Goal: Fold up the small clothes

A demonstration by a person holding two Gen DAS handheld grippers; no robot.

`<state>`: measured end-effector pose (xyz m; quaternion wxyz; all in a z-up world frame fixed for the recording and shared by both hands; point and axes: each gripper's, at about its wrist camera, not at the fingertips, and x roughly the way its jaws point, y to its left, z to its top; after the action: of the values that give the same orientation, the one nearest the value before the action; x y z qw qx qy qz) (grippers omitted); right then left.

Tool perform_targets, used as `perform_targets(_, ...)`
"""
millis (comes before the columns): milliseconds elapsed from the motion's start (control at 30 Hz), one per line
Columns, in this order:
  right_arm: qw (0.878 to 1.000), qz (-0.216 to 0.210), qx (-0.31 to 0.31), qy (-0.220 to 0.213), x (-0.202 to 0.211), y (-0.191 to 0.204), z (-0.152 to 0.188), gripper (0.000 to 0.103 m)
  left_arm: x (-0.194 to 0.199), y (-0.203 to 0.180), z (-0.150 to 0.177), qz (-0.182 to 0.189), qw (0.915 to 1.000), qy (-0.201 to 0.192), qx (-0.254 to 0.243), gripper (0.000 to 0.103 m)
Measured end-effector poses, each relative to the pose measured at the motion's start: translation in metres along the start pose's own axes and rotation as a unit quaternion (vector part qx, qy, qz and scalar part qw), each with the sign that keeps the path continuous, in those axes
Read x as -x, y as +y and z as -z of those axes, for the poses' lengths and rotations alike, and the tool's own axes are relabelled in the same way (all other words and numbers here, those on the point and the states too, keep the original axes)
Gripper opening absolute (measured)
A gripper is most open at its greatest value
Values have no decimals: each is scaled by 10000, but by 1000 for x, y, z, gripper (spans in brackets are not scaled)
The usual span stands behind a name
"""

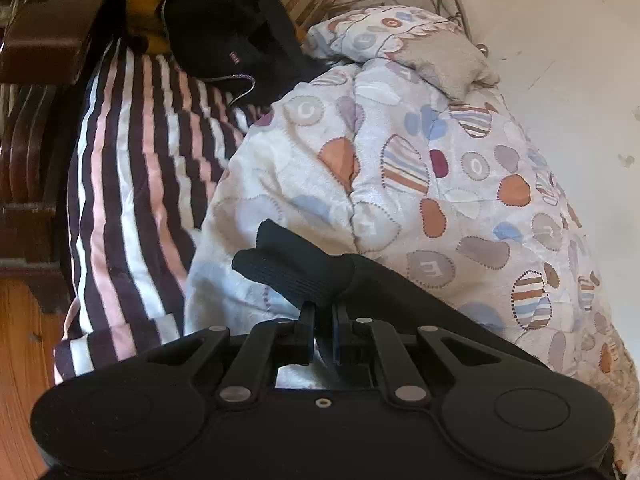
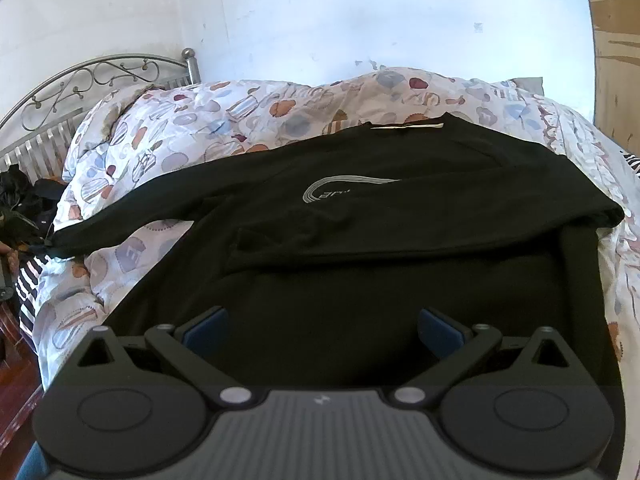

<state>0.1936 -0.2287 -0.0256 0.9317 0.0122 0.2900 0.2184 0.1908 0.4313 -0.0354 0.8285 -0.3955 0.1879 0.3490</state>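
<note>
Pinching the black shirt's ribbed cuff (image 1: 296, 272), the left gripper's (image 1: 322, 320) jaws are clenched; the right gripper's (image 2: 322, 332) jaws gape above its body (image 2: 360, 300).

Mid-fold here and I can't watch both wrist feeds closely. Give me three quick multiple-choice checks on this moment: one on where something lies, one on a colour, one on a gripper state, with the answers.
1. Where does the black shirt lie?
A. On the patterned duvet
B. On the wooden floor
C. Over the metal headboard

2. What colour are the pads of the right gripper?
A. Red
B. Blue
C. White

3. How is the left gripper?
A. Wide open over bare bedding
B. Shut on nothing
C. Shut on the ribbed cuff

Answers:
1 A: the right wrist view shows the shirt spread across the duvet, one sleeve stretched out to the left.
2 B: both pads show blue at the fingers' inner faces.
3 C: the left wrist view shows the fingers pinched together with the black cuff bunched between them.
</note>
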Motion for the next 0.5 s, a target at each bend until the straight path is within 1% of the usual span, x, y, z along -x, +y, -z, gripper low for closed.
perform_targets(67,10000,9,-25,-31,2,-2,0,103,5,-14,-3,68,9997,-146,-170,8)
perform_targets(167,9999,21,-80,-75,5,-6,-1,103,22,-41,-11,359,9978,-385,-393,8)
perform_targets(267,9998,-6,-178,-133,7,-11,0,103,49,-81,-16,781,9912,-690,-815,8)
perform_targets(367,9994,-35,-287,-192,10,-17,0,103,82,-128,-17,1275,9788,-952,-1290,8)
perform_targets(400,9992,-50,-321,-226,12,-19,1,103,94,-144,-15,1443,9734,-1038,-1444,8)
perform_targets(500,9986,-60,-403,-332,18,-25,1,103,128,-194,-3,1996,9539,-1247,-1864,8)
